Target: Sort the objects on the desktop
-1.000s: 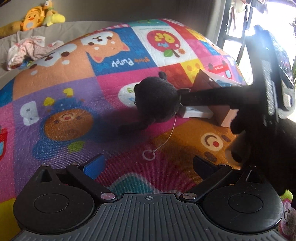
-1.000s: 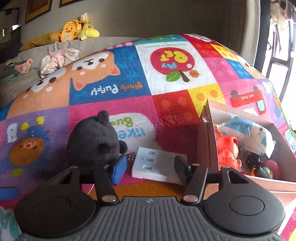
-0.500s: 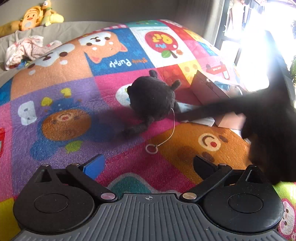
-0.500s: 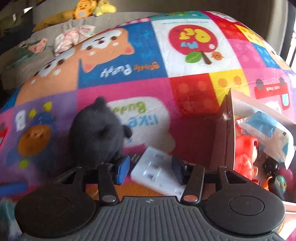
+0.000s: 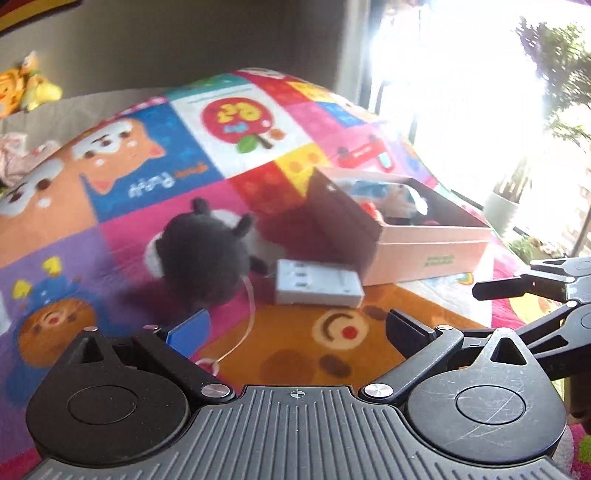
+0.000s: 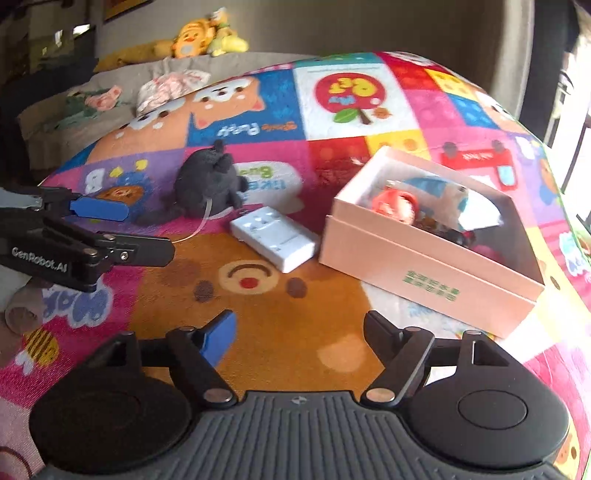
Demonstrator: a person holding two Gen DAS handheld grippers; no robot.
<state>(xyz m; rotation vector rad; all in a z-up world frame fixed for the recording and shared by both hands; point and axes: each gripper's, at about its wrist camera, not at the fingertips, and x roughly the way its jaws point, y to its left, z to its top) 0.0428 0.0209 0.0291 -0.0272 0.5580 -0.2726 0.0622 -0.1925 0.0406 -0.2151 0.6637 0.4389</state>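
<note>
A black plush toy (image 5: 205, 254) with a clear cord loop lies on the colourful play mat (image 5: 314, 332); it also shows in the right wrist view (image 6: 208, 184). A white power adapter (image 5: 317, 288) (image 6: 275, 238) lies beside it. A pink open box (image 5: 417, 251) (image 6: 424, 262) holds a red figure, a blue-white toy and other small toys. My left gripper (image 5: 295, 328) is open and empty, just short of the plush. My right gripper (image 6: 299, 332) is open and empty, held back from the adapter and box.
The mat covers a wide surface. Grey bedding with yellow plush toys (image 6: 207, 35) and crumpled cloth (image 6: 170, 85) lies at the far left. A bright window (image 5: 461, 92) and a potted plant stand at the right.
My right gripper has pulled back and up from the plush and adapter, opening wider and empty. My left gripper has moved closer to the plush. The plush has shifted slightly.
</note>
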